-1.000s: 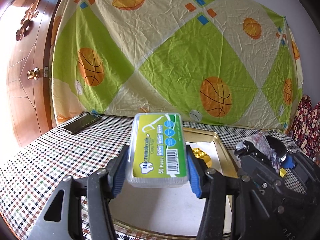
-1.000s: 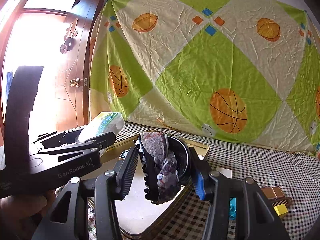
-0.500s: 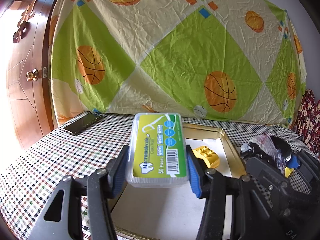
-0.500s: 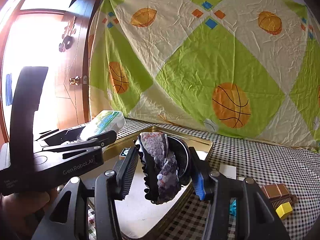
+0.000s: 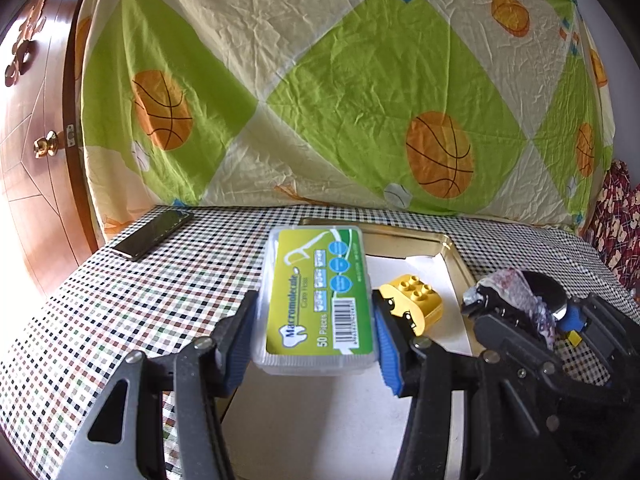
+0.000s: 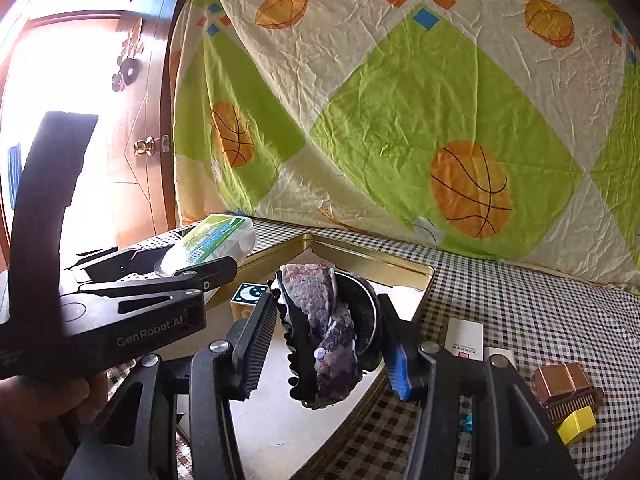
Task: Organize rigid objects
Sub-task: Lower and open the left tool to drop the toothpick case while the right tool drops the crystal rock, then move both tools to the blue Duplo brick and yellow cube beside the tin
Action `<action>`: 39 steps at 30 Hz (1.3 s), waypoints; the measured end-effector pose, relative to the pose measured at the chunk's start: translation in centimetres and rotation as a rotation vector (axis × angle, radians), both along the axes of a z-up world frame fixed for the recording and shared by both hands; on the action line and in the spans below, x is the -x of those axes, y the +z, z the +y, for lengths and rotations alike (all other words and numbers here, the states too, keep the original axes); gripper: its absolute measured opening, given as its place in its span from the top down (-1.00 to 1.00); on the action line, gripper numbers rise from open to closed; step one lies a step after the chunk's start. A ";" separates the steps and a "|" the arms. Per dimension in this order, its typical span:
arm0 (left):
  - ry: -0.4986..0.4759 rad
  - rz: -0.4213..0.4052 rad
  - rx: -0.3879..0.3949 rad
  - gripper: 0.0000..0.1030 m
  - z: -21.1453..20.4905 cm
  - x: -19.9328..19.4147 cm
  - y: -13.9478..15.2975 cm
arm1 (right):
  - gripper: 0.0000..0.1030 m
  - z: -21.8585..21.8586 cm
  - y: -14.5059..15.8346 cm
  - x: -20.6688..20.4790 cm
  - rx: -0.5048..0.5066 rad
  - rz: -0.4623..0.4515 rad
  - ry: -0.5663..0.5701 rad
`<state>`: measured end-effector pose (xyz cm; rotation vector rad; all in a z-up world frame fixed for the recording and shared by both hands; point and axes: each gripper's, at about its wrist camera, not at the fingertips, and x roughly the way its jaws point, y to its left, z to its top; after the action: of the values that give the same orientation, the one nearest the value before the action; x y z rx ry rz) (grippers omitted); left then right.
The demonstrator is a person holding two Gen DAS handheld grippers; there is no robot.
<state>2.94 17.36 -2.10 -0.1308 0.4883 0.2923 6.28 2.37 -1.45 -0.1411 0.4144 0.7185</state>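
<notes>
Gold tray [image 5: 456,258], white-lined: holds yellow block [image 5: 412,306], moon-print cube [image 6: 249,295]. Left gripper [image 5: 316,338] clamps floss box [image 5: 318,296] above tray's near-left part. Right gripper [image 6: 328,340] pinches sequined round item [image 6: 326,328], possibly a compact, over tray's right edge.

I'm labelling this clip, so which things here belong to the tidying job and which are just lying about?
In the job: floss box in the left gripper; sequin compact in the right gripper; gold tray; yellow block and moon block in the tray.

Lying about: phone; basketball sheet; door.
</notes>
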 end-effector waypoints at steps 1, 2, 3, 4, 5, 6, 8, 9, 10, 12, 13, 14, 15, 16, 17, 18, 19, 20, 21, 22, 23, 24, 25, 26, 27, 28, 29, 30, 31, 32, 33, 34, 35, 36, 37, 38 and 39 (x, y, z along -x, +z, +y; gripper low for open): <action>-0.005 0.010 0.001 -0.02 0.0 -0.2 0.0 | -0.02 0.1 -0.2 -0.6 0.002 0.028 0.000; -0.009 0.016 -0.002 -0.02 0.0 -0.3 0.1 | -0.02 0.1 -0.4 -1.2 0.007 0.056 0.002; -0.013 0.025 -0.013 -0.02 -0.1 -0.4 0.2 | -0.02 0.2 -0.6 -1.7 0.012 0.081 0.003; -0.020 0.038 -0.024 -0.02 -0.3 -0.6 0.2 | -0.02 0.2 -0.8 -2.0 0.016 0.099 0.000; -0.030 0.049 -0.028 -0.02 -0.5 -0.8 0.2 | -0.02 0.2 -1.0 -2.4 0.024 0.112 -0.005; -0.041 0.059 -0.026 -0.02 -0.6 -1.0 0.3 | -0.02 0.3 -1.2 -2.7 0.033 0.122 -0.008; -0.058 0.083 -0.033 -0.02 -0.8 -1.6 0.2 | -0.02 0.5 -1.4 -3.1 0.049 0.134 -0.010; -0.063 0.091 -0.037 -0.02 -0.9 -1.8 0.2 | -0.02 0.7 -1.5 -3.1 0.060 0.128 -0.009; -0.069 0.104 -0.044 -0.02 -1.0 -2.1 0.1 | -0.02 0.9 -1.5 -3.1 0.076 0.122 -0.009; -0.075 0.126 -0.049 -0.03 -1.0 -2.7 -0.1 | -0.02 1.3 -1.4 -3.3 0.092 0.115 -0.006; -0.072 0.137 -0.052 -0.03 -0.9 -2.9 -0.2 | -0.02 1.5 -1.5 -3.5 0.105 0.115 -0.006; -0.072 0.148 -0.052 -0.03 -0.8 -3.1 -0.3 | -0.02 1.7 -1.5 -3.7 0.111 0.117 -0.001; -0.070 0.153 -0.049 -0.03 -0.6 -3.2 -0.3 | -0.02 1.8 -1.5 -3.9 0.110 0.123 0.008; -0.067 0.159 -0.052 -0.03 -0.5 -3.3 -0.4 | -0.02 2.1 -1.6 -4.1 0.110 0.137 0.022; -0.066 0.167 -0.056 -0.03 -0.3 -3.4 -0.5 | -0.02 2.5 -1.9 -4.2 0.121 0.151 0.044; -0.068 0.171 -0.056 -0.03 -0.2 -3.4 -0.6 | -0.02 3.0 -2.1 -4.3 0.137 0.158 0.059; -0.075 0.178 -0.052 -0.04 -0.2 -3.6 -0.6 | -0.02 3.3 -2.4 -4.3 0.148 0.151 0.058; -0.079 0.182 -0.051 -0.07 -0.2 -3.6 -0.7 | -0.02 3.4 -2.4 -4.3 0.150 0.150 0.058; -0.077 0.181 -0.053 -0.12 -0.3 -3.6 -0.8 | -0.04 3.3 -2.2 -4.2 0.139 0.146 0.061; -0.066 0.178 -0.053 -0.22 -0.2 -3.6 -0.8 | -0.07 3.3 -2.2 -4.2 0.147 0.136 0.046; -0.061 0.176 -0.049 -0.30 -0.1 -3.5 -0.7 | -0.20 3.0 -2.2 -4.1 0.153 0.128 0.030; -0.066 0.171 -0.040 -0.33 0.0 -3.5 -0.7 | -0.32 2.6 -2.1 -4.1 0.145 0.128 0.024; -0.069 0.166 -0.032 -0.41 0.0 -3.4 -0.6 | -0.34 2.0 -1.9 -4.1 0.124 0.129 0.024; -0.066 0.158 -0.026 -0.48 0.0 -3.2 -0.5 | -0.36 1.3 -1.8 -3.9 0.108 0.128 0.022; -0.064 0.149 -0.021 -0.51 -0.1 -3.0 -0.4 | -0.37 0.7 -1.6 -3.7 0.098 0.121 0.016; -0.064 0.139 -0.022 -0.52 -0.3 -2.8 -0.3 | -0.37 -0.2 -1.4 -3.4 0.084 0.108 0.008; -0.064 0.125 -0.026 -0.52 -0.7 -2.4 -0.1 | -0.37 -1.2 -1.2 -3.1 0.070 0.096 -0.001; -0.063 0.111 -0.030 -0.52 -1.1 -2.1 0.0 | -0.38 -2.4 -0.9 -2.9 0.052 0.087 -0.014; -0.065 0.094 -0.028 -0.52 -1.7 -1.7 0.2 | -0.38 -3.7 -0.7 -2.7 0.031 0.082 -0.030; -0.073 0.080 -0.022 -0.52 -2.2 -1.4 0.3 | -0.38 -5.2 -0.5 -2.6 0.012 0.081 -0.048; -0.086 0.068 -0.018 -0.52 -3.0 -1.2 0.4 | -0.38 -6.7 -0.3 -2.5 -0.006 0.080 -0.071; -0.103 0.058 -0.017 -0.52 -3.9 -1.0 0.5 | -0.38 -8.5 -0.3 -2.6 -0.024 0.080 -0.102; -0.123 0.048 -0.019 -0.52 -4.8 -0.9 0.6 | -0.39 -10.1 -0.2 -2.7 -0.039 0.081 -0.135; -0.142 0.041 -0.024 -0.52 -5.9 -0.8 0.7 | -0.41 -11.8 -0.2 -2.9 -0.050 0.085 -0.168; -0.163 0.039 -0.029 -0.52 -7.0 -0.8 0.7 | -0.42 -13.2 -0.2 -3.1 -0.055 0.088 -0.200; -0.188 0.038 -0.032 -0.52 -8.2 -0.9 0.8 | -0.43 -14.6 -0.3 -3.5 -0.057 0.091 -0.232; -0.214 0.036 -0.034 -0.52 -9.3 -1.0 0.9 | -0.43 -15.9 -0.4 -3.8 -0.058 0.094 -0.262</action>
<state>3.98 8.08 -1.24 -0.0394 0.5285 0.0934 10.04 -13.51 -1.87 0.0020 0.4914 0.4798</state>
